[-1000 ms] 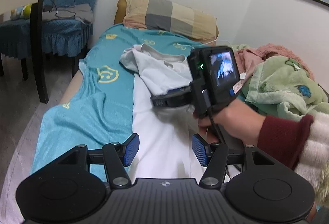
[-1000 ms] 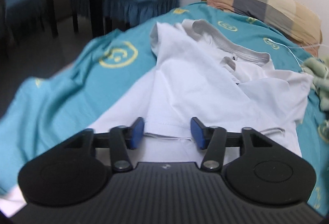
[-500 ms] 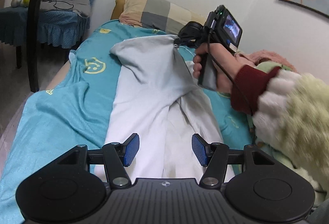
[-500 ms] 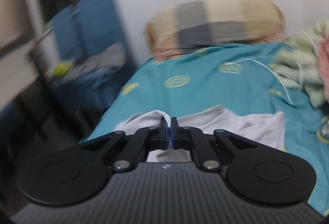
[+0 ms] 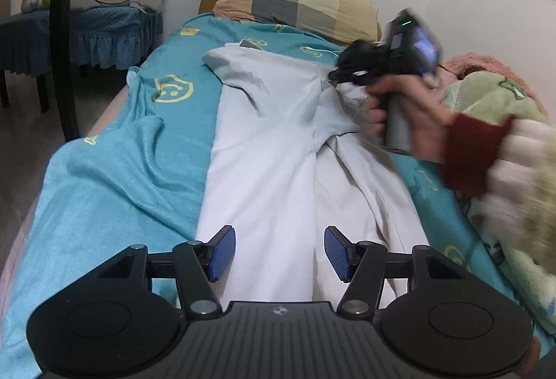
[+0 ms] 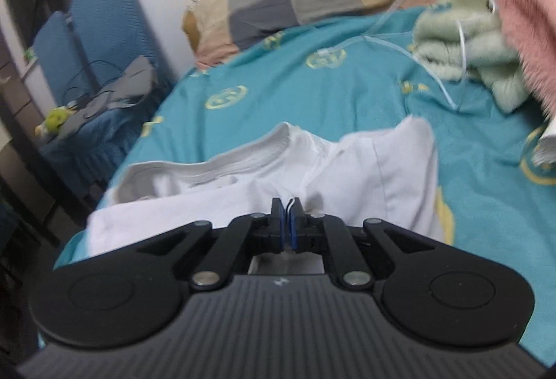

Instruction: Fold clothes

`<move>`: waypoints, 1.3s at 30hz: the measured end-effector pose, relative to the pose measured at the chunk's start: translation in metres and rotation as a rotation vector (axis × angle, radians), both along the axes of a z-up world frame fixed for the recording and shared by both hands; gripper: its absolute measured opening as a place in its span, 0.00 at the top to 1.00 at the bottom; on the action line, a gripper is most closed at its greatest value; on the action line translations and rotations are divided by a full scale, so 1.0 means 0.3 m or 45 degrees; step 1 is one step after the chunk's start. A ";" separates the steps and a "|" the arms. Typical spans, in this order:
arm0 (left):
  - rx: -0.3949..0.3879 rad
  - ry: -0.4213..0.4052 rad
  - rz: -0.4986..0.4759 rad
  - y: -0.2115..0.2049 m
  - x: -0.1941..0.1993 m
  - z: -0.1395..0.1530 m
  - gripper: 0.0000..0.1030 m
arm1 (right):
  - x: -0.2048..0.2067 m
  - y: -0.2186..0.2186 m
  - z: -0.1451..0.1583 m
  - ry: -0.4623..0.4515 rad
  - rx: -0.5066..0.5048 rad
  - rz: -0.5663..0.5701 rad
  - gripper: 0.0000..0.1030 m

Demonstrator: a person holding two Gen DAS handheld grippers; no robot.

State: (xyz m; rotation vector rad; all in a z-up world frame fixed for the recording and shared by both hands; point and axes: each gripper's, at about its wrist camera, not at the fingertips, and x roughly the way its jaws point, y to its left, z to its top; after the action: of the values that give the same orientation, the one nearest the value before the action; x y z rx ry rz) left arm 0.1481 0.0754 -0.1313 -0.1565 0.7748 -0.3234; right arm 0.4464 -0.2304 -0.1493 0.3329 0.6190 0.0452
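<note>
Change: right tool [image 6: 287,210], open a second ago, is now pinching the shirt [image 5: 271,149] hem and carrying it up the bed [image 5: 114,170].
Left tool [image 5: 279,253]: hovering half open, holding nothing.
Meaning: first fold is underway.

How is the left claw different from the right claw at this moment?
The left claw is open, its blue pads apart; the right claw is shut. The left claw holds nothing and hangs over the near end of the white shirt; the right claw pinches a fold of that shirt near its far end. Both are black with blue pads and point along the bed.
</note>
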 end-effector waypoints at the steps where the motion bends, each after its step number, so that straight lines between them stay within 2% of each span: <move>1: 0.003 -0.003 0.002 0.003 -0.001 0.003 0.42 | -0.049 0.004 0.037 -0.016 0.007 0.018 0.93; 4: 0.012 -0.025 0.010 0.004 -0.020 0.027 0.42 | -0.236 0.030 0.155 -0.047 0.022 0.073 0.93; 10: 0.048 -0.093 -0.005 -0.015 -0.090 0.089 0.42 | -0.751 0.114 0.338 -0.047 -0.027 0.172 0.93; 14: 0.097 -0.157 -0.005 -0.033 -0.150 0.134 0.42 | -1.060 0.127 0.381 0.018 0.050 0.140 0.93; 18: 0.120 -0.110 0.025 -0.007 -0.186 0.168 0.42 | -1.299 0.116 0.389 -0.020 0.092 0.126 0.92; 20: 0.168 -0.068 0.029 0.006 -0.207 0.182 0.42 | -1.381 0.089 0.377 -0.041 0.102 0.114 0.92; 22: 0.206 -0.018 0.013 0.024 -0.236 0.188 0.41 | -1.435 0.045 0.358 -0.041 0.142 0.081 0.92; 24: 0.244 0.068 0.010 0.041 -0.255 0.184 0.40 | -1.452 -0.010 0.337 -0.011 0.207 0.024 0.84; 26: 0.266 0.157 -0.001 0.057 -0.274 0.177 0.40 | -1.457 -0.056 0.319 -0.004 0.283 -0.008 0.52; 28: 0.306 0.220 -0.031 0.061 -0.301 0.171 0.40 | -1.448 -0.075 0.307 -0.018 0.344 -0.006 0.39; 32: 0.402 0.361 -0.089 0.061 -0.347 0.148 0.40 | -1.421 -0.056 0.288 -0.008 0.354 0.037 0.39; 35: 0.448 0.484 -0.098 0.061 -0.360 0.109 0.40 | -1.405 -0.039 0.275 0.015 0.333 0.065 0.39; 39: 0.499 0.593 -0.096 0.052 -0.357 0.075 0.41 | -1.402 -0.034 0.267 0.032 0.320 0.077 0.39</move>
State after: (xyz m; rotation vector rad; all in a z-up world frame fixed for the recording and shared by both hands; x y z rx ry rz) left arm 0.0410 0.0908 -0.1089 0.1751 1.2912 -0.2009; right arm 0.0257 -0.2405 -0.0691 0.5584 0.6496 0.1778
